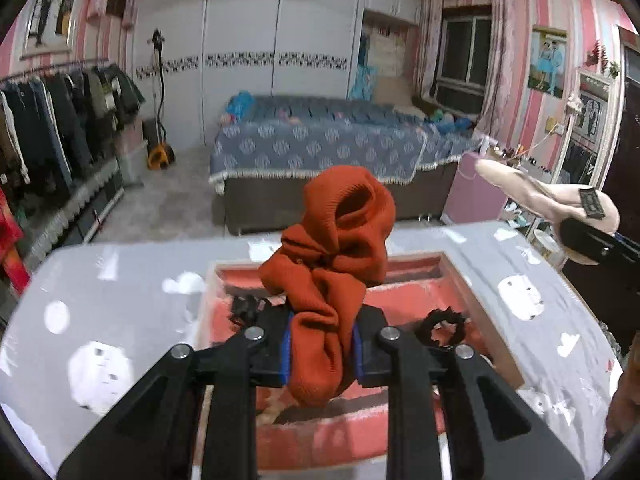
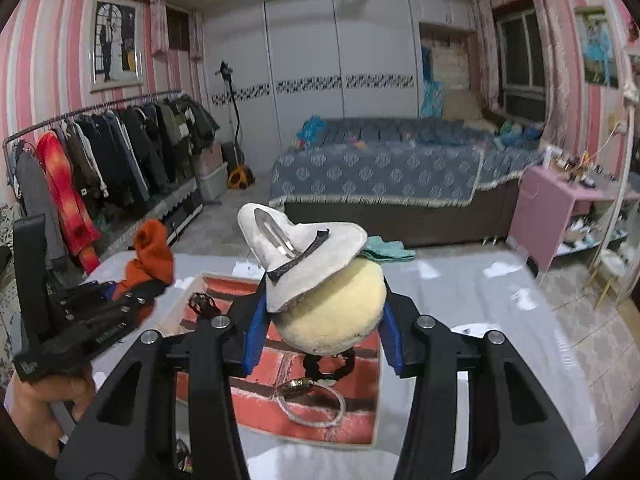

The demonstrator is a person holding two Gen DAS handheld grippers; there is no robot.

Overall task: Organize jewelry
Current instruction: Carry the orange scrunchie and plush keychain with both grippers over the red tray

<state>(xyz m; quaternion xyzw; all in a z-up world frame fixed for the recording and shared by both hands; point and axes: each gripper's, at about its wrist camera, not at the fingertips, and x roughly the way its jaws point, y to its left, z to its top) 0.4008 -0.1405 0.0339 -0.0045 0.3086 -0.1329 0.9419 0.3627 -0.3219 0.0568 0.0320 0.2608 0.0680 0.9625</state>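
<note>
Left claw (image 1: 322, 350) around orange scrunchie (image 1: 332, 256) (pinched).

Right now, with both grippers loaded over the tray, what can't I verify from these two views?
- Left wrist view: the orange scrunchie in the left gripper hides the middle of the tray.
- Right wrist view: the plush hair clip in the right gripper covers half of the black scrunchie.
- Right wrist view: the gold piece beside the bangle is too small to identify.

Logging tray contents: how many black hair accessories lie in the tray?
2: one black accessory at the tray's far left, one black ring nearer its right; others may be hidden.
</note>
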